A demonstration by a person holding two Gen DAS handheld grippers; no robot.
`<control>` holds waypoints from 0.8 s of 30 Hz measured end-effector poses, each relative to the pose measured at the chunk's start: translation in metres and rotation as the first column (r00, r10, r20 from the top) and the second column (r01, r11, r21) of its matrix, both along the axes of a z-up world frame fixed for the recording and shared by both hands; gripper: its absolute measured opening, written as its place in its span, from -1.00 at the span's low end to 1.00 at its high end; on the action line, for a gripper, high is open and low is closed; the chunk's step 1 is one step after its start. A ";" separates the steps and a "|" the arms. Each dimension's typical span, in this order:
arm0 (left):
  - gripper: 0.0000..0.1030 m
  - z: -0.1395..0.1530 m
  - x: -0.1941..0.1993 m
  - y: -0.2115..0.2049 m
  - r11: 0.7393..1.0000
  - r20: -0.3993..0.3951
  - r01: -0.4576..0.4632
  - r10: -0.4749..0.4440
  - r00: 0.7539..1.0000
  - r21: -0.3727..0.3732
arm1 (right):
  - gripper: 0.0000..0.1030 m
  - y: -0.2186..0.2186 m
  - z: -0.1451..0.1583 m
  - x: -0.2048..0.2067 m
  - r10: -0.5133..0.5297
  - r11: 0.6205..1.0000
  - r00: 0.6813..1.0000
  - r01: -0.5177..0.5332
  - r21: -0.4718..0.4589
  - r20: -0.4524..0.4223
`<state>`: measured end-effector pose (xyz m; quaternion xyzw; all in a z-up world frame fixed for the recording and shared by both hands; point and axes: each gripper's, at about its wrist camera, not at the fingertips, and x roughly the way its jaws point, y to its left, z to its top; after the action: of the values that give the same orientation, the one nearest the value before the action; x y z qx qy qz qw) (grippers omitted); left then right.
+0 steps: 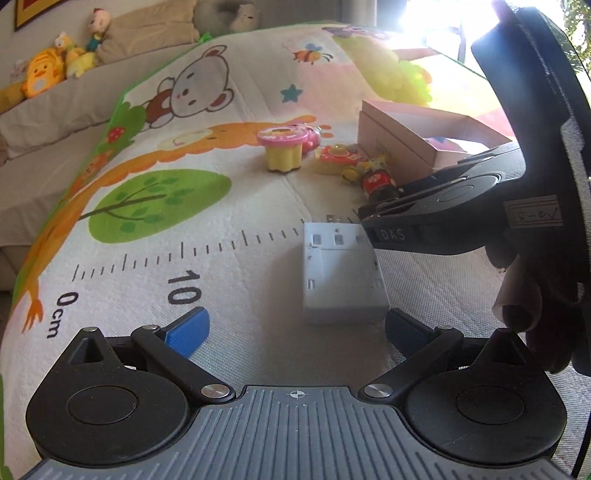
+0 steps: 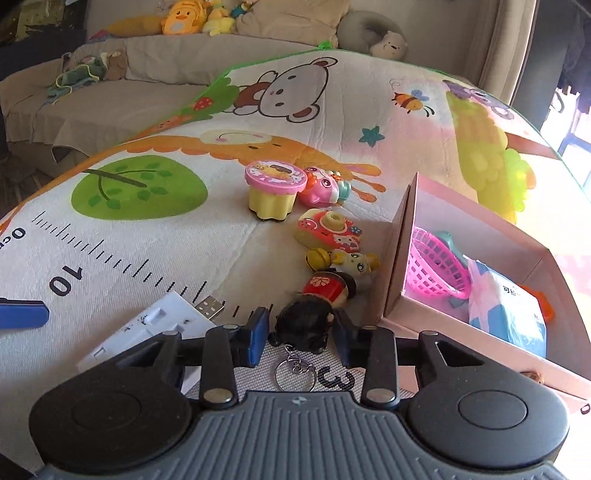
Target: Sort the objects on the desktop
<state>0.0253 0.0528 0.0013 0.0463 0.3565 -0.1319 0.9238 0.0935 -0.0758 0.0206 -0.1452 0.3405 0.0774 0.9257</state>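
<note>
My left gripper (image 1: 295, 328) is open, its blue fingers either side of the near end of a white USB hub (image 1: 341, 273) lying on the play mat. My right gripper (image 2: 301, 328) is shut on the black head of a doll keychain (image 2: 303, 325) with a red body, its key ring hanging below. The right gripper also shows in the left wrist view (image 1: 373, 210), just beyond the hub. The hub also shows in the right wrist view (image 2: 147, 332). A pink cardboard box (image 2: 402, 236) stands to the right and holds a pink basket (image 2: 436, 266) and a tissue pack (image 2: 506, 314).
Small toys lie beside the box: a yellow cup with a pink lid (image 2: 273, 188), a pink pig toy (image 2: 321, 186), a toy camera (image 2: 328, 229) and a small yellow figure (image 2: 351, 264). A sofa with plush toys (image 2: 184, 16) stands behind the mat.
</note>
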 end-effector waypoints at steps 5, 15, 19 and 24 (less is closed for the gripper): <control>1.00 0.000 -0.001 0.000 1.000 0.000 0.000 0.000 1.000 -0.006 | -0.39 -0.011 0.007 -0.027 0.064 0.996 0.996 -0.060 0.062 -0.064; 1.00 0.001 -0.001 -0.004 1.000 -0.005 0.001 -0.001 1.000 0.024 | -0.22 -0.075 0.010 -0.091 -0.052 0.998 0.998 0.053 0.031 -0.032; 1.00 0.004 0.008 -0.012 0.999 -0.015 0.010 -0.009 1.000 0.037 | 0.25 -0.097 0.016 -0.099 -0.166 0.985 0.985 0.164 0.054 0.050; 1.00 0.008 0.022 -0.018 0.988 0.028 -0.022 0.018 0.999 0.150 | 0.40 -0.104 0.017 -0.103 -0.170 0.979 0.984 0.162 0.124 0.060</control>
<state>0.0475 0.0347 0.0090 0.1139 0.3537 -0.0948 0.9235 -0.0092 -0.1796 0.0380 -0.0637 0.3136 0.0147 0.9473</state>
